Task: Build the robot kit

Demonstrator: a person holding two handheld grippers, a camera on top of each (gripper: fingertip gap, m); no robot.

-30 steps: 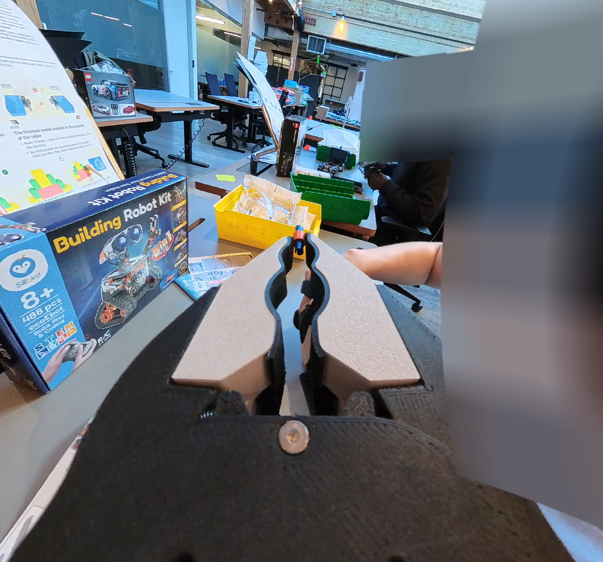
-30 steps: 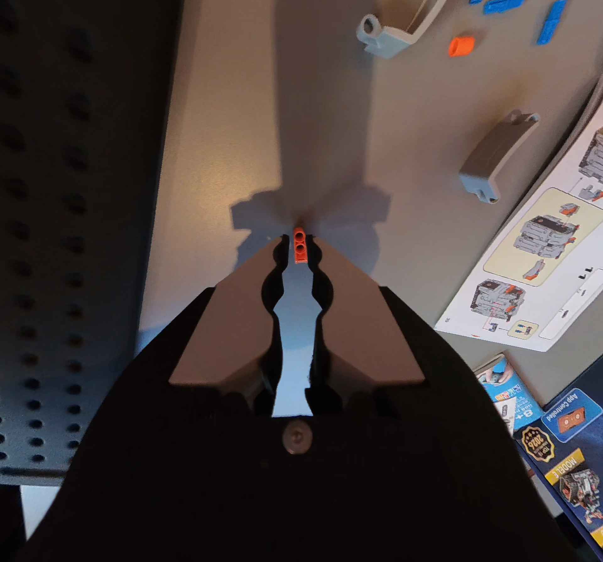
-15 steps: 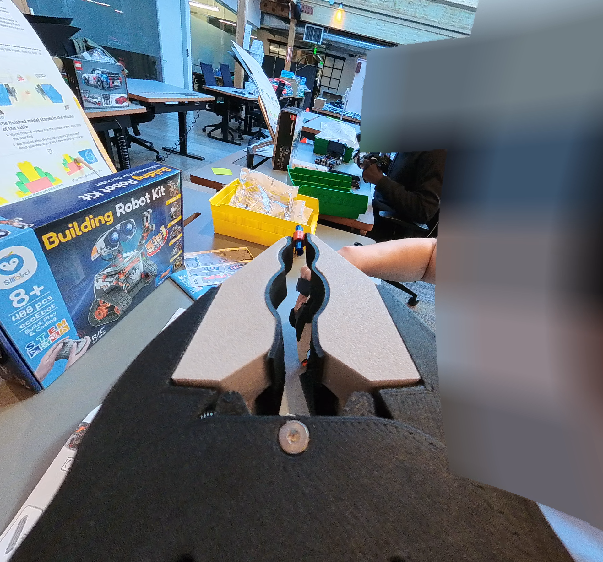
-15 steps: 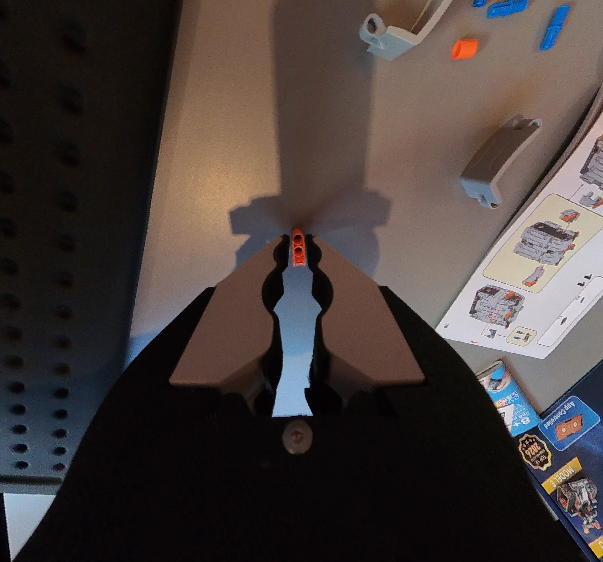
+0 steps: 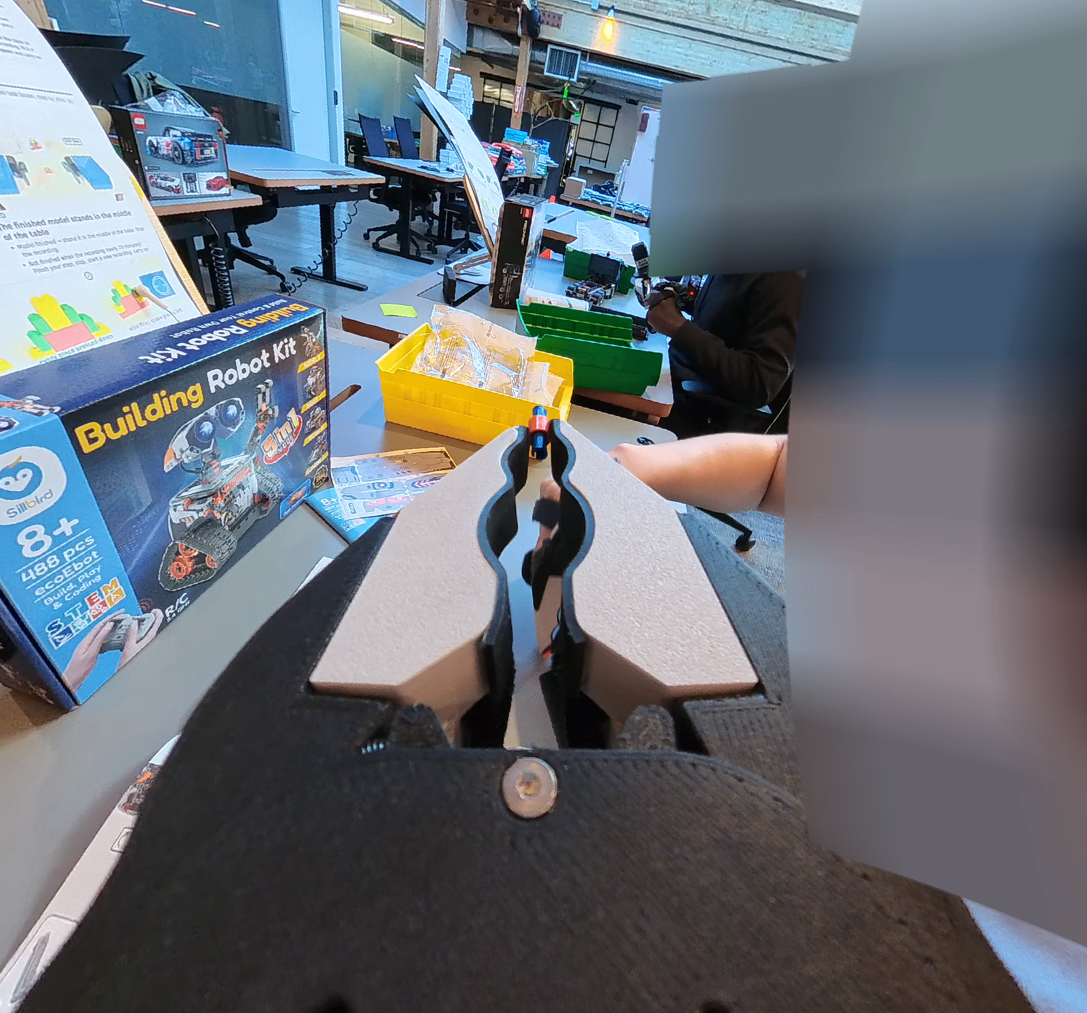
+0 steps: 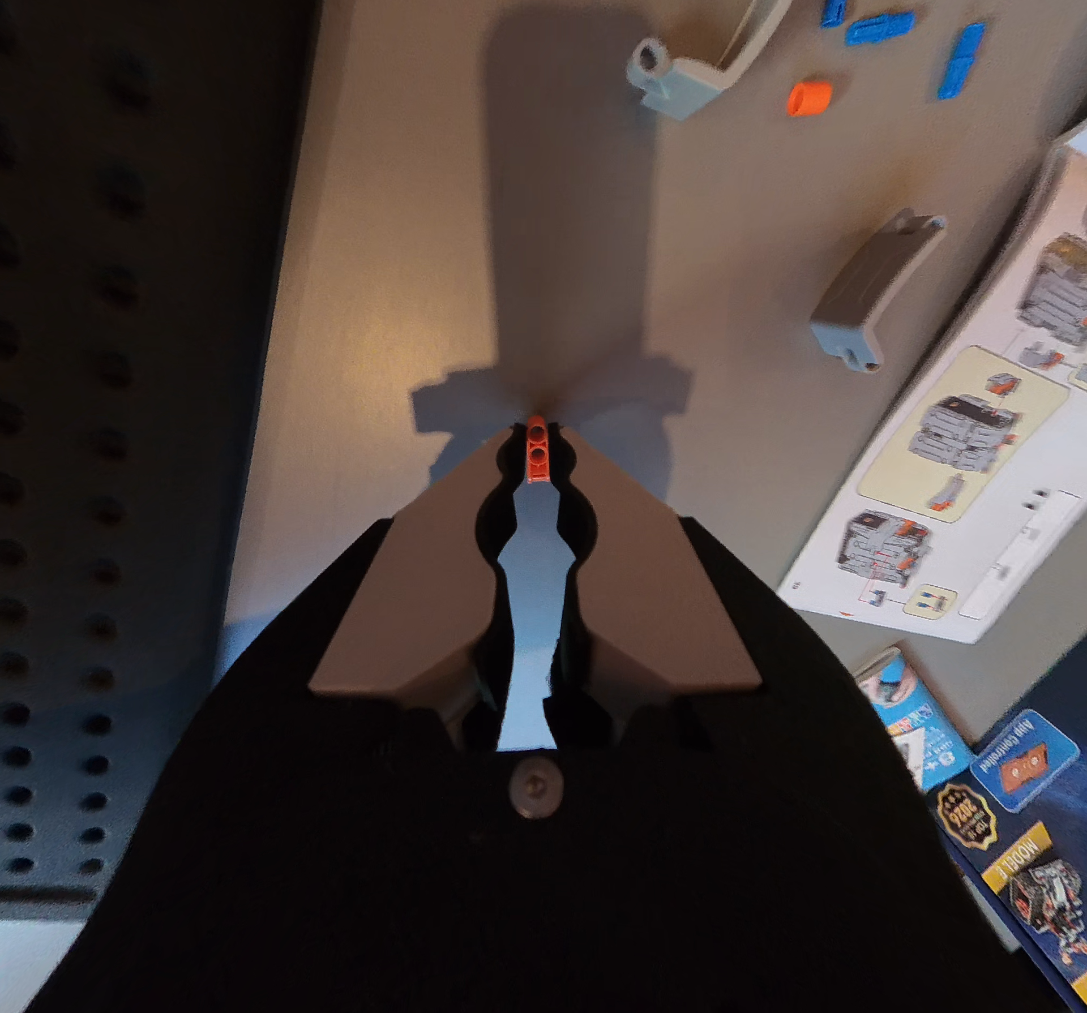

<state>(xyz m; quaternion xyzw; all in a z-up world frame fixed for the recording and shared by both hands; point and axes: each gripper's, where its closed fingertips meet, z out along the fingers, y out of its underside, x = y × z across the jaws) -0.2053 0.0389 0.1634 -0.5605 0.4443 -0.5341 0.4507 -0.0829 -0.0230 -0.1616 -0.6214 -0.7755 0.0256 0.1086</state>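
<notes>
Left view: kit box (image 5: 159, 491) now lower and further toward 9 o'clock than second ago; yellow bin (image 5: 470, 397) slightly lower too. Right view: grey curved piece (image 6: 870, 291), orange bush (image 6: 810, 98), blue pins (image 6: 879, 29) and manual (image 6: 964, 455) drifted toward 3 o'clock and downward; picture now motion-blurred.

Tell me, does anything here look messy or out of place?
Nothing looks damaged or spilled. Loose parts lie scattered on the table: blue pieces, an orange sleeve and two grey panels. Each gripper pinches a small piece.
</notes>
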